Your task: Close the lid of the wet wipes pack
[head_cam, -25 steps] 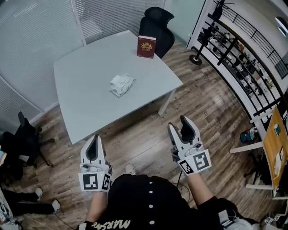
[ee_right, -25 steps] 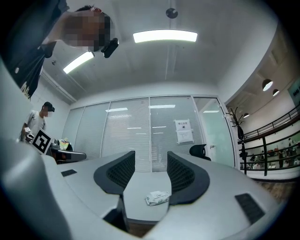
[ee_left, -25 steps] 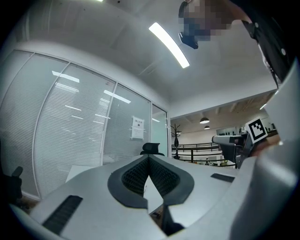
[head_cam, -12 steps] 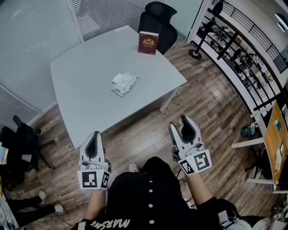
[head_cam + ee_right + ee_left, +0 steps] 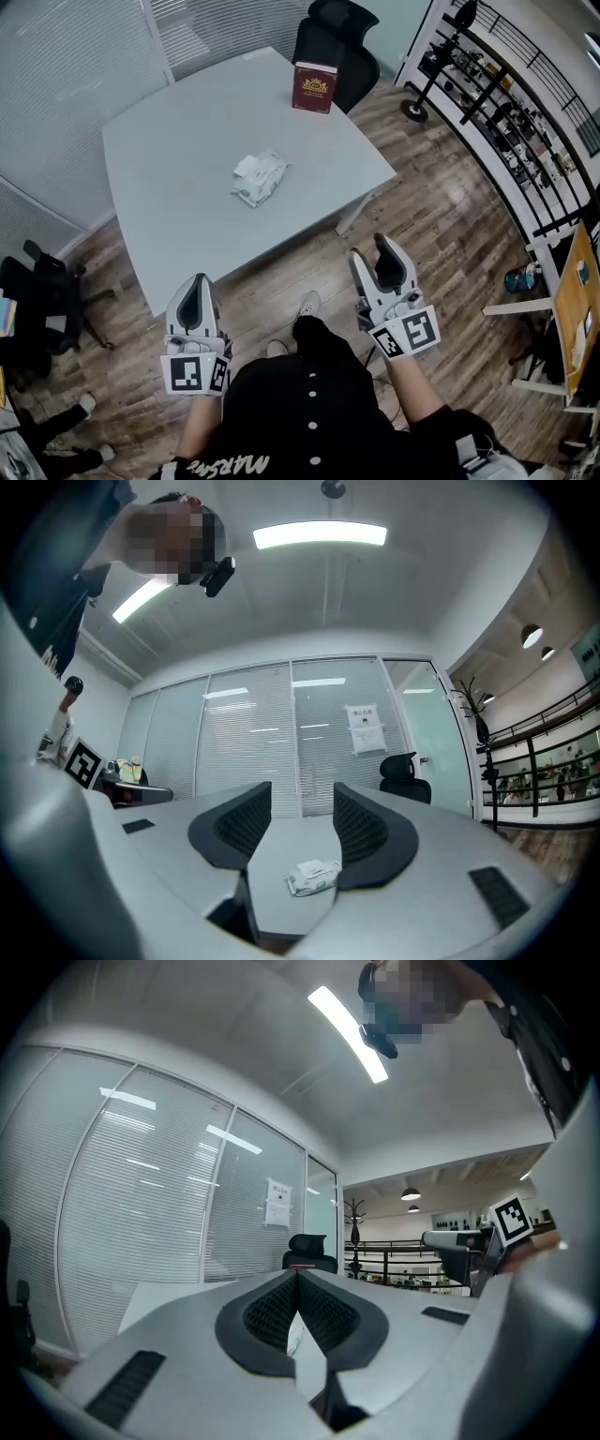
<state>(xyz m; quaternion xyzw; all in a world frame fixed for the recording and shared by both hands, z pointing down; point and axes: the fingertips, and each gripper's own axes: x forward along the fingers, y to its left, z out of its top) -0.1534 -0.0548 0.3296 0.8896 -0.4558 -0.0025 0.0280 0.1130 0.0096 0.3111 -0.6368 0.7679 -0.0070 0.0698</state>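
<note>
- The wet wipes pack [image 5: 259,178] lies flat near the middle of the grey table [image 5: 169,122], clear of every edge. It is white and a little crumpled. From this far off I cannot tell whether its lid is up or down.
- Nothing touches the pack, and both grippers are well apart from it.
- A dark red book [image 5: 315,87] stands upright close to the table's far corner, well away from the pack.
- A black office chair [image 5: 337,37] sits on the floor just beyond that far corner.
- The right gripper [image 5: 371,255] hangs over the wood floor [image 5: 441,216], off the table's near-right edge. Its jaws stand apart with nothing between the pads. In the right gripper view the pack shows through the gap, far off on the tabletop.
- The left gripper [image 5: 196,286] hangs over the floor just off the table's near corner. Its jaws are closed tip to tip and hold nothing.
- Both grippers point roughly level toward the table, held out in front of the person's black shirt [image 5: 309,412].
- One shoe [image 5: 307,305] shows on the floor between the two grippers.
- A glass wall with blinds [image 5: 75,56] runs behind the table's far-left edge.
- A black shelving rack [image 5: 506,112] lines the right side of the room.
</note>
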